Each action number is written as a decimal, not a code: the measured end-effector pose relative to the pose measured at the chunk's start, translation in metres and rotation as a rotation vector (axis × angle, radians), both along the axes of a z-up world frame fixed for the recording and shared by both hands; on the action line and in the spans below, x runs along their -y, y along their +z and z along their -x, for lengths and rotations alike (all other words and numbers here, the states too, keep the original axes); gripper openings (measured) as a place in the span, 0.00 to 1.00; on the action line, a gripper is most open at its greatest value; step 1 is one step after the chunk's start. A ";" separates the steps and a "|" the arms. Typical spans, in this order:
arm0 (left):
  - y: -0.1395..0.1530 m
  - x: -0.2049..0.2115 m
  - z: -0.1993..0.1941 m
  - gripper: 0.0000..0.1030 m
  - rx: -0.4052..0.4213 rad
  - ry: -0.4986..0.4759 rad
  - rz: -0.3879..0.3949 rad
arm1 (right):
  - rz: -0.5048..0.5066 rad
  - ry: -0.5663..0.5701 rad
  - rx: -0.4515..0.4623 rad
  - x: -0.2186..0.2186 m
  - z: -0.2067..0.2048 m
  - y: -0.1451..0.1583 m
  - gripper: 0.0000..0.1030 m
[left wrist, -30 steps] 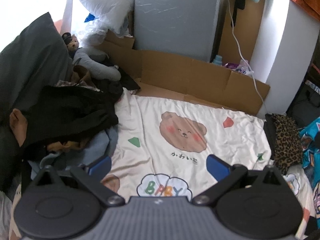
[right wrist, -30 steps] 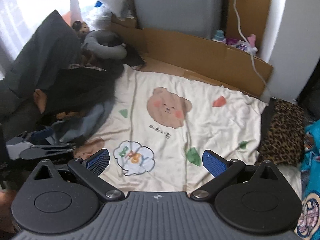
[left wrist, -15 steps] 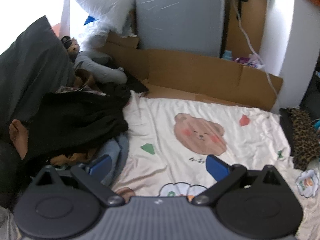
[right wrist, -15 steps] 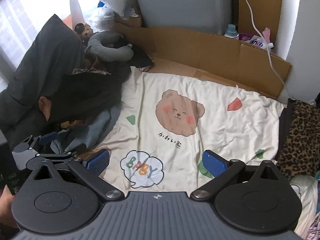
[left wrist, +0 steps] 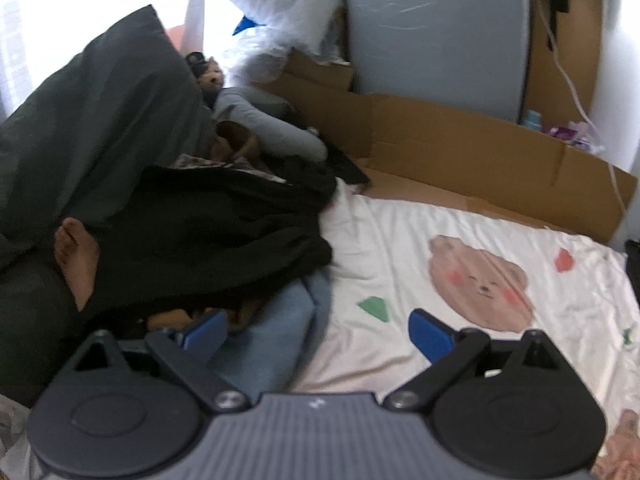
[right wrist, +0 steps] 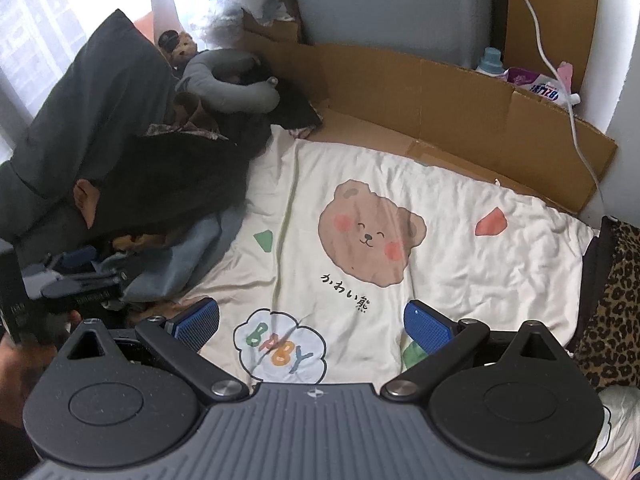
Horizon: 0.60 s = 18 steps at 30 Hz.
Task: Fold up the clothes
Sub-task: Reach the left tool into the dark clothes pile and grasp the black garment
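Left claw (left wrist: 316,330): blue pads spread wide, holding nothing, poised low over the edge of a clothes pile. Beneath its left pad lies a blue garment (left wrist: 276,340); under its right pad, the cream bear-print sheet (left wrist: 420,240). Above the blue garment, a heap of black clothing (left wrist: 208,236), a bare foot (left wrist: 76,256) showing at its left side. Behind, a dark pillow (left wrist: 96,120), a grey neck cushion (left wrist: 264,124), a small toy bear (left wrist: 212,74), a cardboard panel (left wrist: 460,152) along the back. This view is somewhat blurred.

Right claw (right wrist: 312,322): pads likewise wide apart, nothing between them, above the sheet (right wrist: 460,248) near its "BABY" cloud print (right wrist: 280,346). Bear face print (right wrist: 370,234) at centre. Clothes pile to the left: black clothing (right wrist: 172,184) over the blue garment (right wrist: 188,264), touching the sheet's left edge. The left claw (right wrist: 76,276) appears at the far left, beside the pile. Leopard-print fabric (right wrist: 616,300) at the right edge. Cardboard (right wrist: 420,92) behind, with a white cable (right wrist: 560,80) running down over it.
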<state>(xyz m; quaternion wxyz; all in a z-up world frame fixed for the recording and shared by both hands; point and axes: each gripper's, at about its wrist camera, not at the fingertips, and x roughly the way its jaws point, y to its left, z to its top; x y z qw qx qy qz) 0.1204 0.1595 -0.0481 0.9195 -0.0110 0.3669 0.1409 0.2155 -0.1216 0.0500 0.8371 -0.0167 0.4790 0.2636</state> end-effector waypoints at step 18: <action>-0.021 -0.089 -0.030 0.95 0.117 0.194 -0.049 | -0.130 0.063 0.082 -0.012 -0.025 -0.047 0.93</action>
